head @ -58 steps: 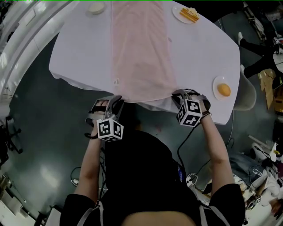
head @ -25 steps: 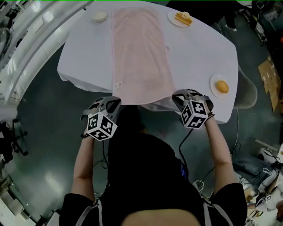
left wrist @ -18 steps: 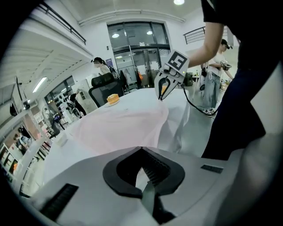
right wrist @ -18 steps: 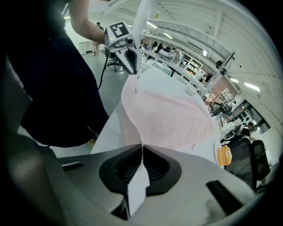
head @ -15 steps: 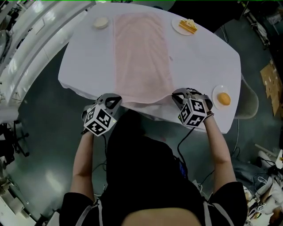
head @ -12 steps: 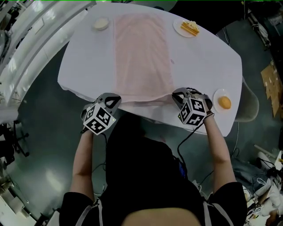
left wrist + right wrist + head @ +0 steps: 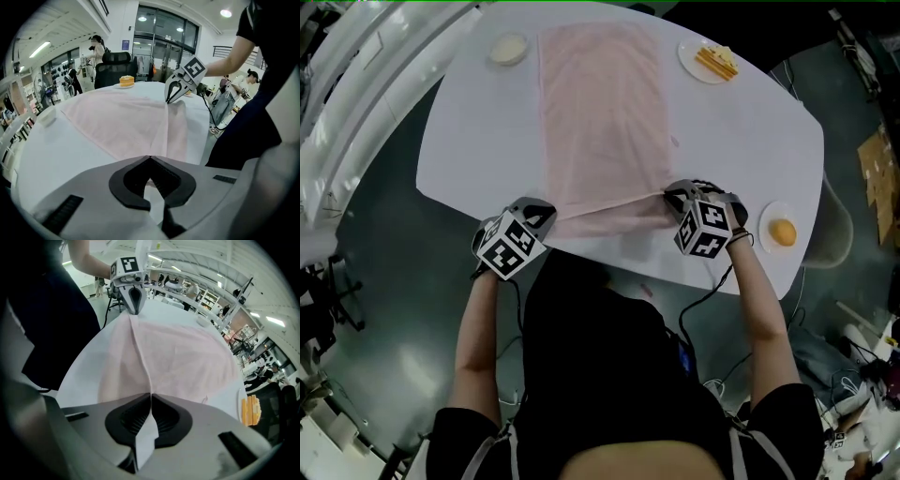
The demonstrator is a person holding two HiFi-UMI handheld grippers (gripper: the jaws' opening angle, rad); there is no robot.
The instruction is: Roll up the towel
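Note:
A long pale pink towel (image 7: 600, 112) lies lengthwise down the white table (image 7: 741, 141). Its near end is lifted and drawn over onto itself, making a raised fold between the two hands. My left gripper (image 7: 546, 212) is shut on the near left corner, and my right gripper (image 7: 673, 196) is shut on the near right corner. In the left gripper view, pink cloth (image 7: 117, 126) runs into the closed left gripper (image 7: 150, 158), with the right gripper (image 7: 171, 96) beyond. In the right gripper view, a crease of the towel (image 7: 187, 357) enters the closed right gripper (image 7: 151, 395), and the left gripper (image 7: 132, 298) pinches the far corner.
A small cream dish (image 7: 508, 47) sits at the far left of the table. A plate with a yellow cake slice (image 7: 712, 61) is at the far right, and a plate with an orange (image 7: 782, 231) lies near the right edge. The person's torso stands against the near edge.
Both grippers have moved away from the person and over the table, carrying the towel's near edge with them. The edge that hung at the table's rim now folds over the towel.

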